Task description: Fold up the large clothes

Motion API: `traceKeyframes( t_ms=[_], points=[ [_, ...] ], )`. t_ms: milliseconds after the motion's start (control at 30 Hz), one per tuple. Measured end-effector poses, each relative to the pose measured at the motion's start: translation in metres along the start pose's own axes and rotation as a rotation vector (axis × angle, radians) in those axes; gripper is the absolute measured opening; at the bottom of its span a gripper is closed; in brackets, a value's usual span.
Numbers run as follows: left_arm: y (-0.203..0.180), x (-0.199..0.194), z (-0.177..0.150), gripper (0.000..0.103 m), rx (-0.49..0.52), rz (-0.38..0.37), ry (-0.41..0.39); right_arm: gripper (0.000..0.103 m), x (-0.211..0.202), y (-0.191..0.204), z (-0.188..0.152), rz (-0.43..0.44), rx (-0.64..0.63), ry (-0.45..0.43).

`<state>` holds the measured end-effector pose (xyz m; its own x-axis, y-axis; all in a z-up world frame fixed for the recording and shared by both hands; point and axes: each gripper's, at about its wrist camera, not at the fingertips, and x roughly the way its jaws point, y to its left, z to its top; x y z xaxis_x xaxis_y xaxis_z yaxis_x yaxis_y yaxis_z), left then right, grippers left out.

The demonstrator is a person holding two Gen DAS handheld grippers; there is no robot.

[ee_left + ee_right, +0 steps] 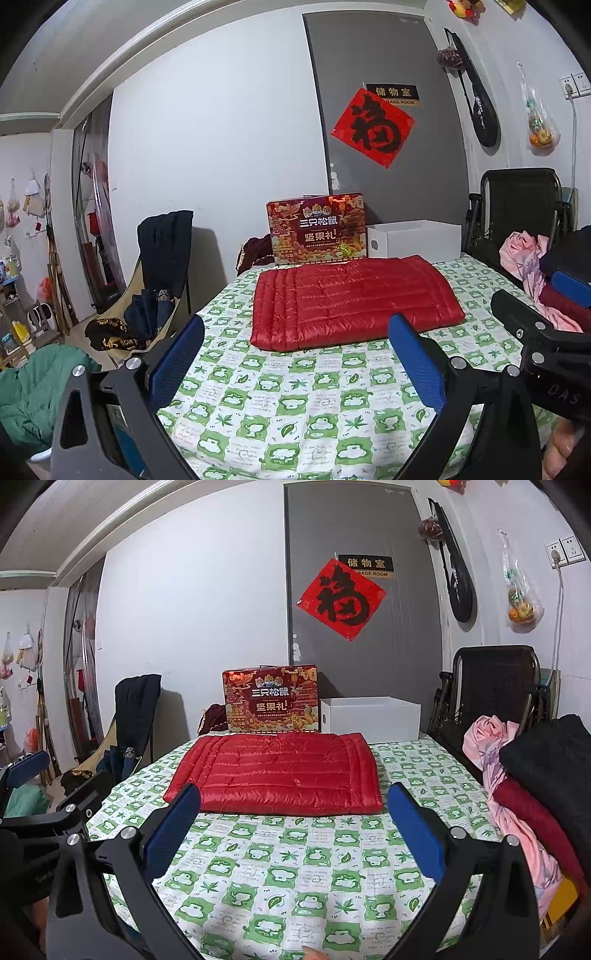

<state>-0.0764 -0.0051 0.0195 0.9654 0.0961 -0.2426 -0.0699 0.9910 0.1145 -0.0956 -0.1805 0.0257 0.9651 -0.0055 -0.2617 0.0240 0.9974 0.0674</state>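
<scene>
Red jacket folded flat on the bed, just ahead of both grippers. Left gripper and right gripper level, spread wide, empty. Hands mostly cut off.

home: bed, hung bags

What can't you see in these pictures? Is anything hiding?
- White box, both views: its inside is hidden by its own front wall.
- Dark red cloth, both views: mostly hidden behind the gift box.
- Clothes pile, both views: cut off by the right edge.
- Red jacket: folded, so sleeves and front are tucked out of sight.
- Tablecloth writing: too small to read.
</scene>
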Motion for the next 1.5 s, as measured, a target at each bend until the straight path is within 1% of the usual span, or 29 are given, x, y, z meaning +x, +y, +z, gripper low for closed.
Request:
traceKeyframes(
  t_ms=[600, 1100, 1500],
  points=[
    [0.0052, 0.0001, -0.0004, 0.100, -0.005, -0.013, 0.010, 0.099, -0.0001, 0.0018, -0.0002, -0.002, 0.000, 0.000],
    [0.0004, 0.0001, -0.0013, 0.100, 0.000, -0.003, 0.006, 0.099, 0.0004, 0.0013, -0.0003, -0.002, -0.001, 0.001],
    [-0.0013, 0.0002, -0.0008, 0.100, -0.003, -0.010, 0.012, 0.099, 0.0003, 0.0014, -0.0003, -0.002, -0.001, 0.001]
  ],
)
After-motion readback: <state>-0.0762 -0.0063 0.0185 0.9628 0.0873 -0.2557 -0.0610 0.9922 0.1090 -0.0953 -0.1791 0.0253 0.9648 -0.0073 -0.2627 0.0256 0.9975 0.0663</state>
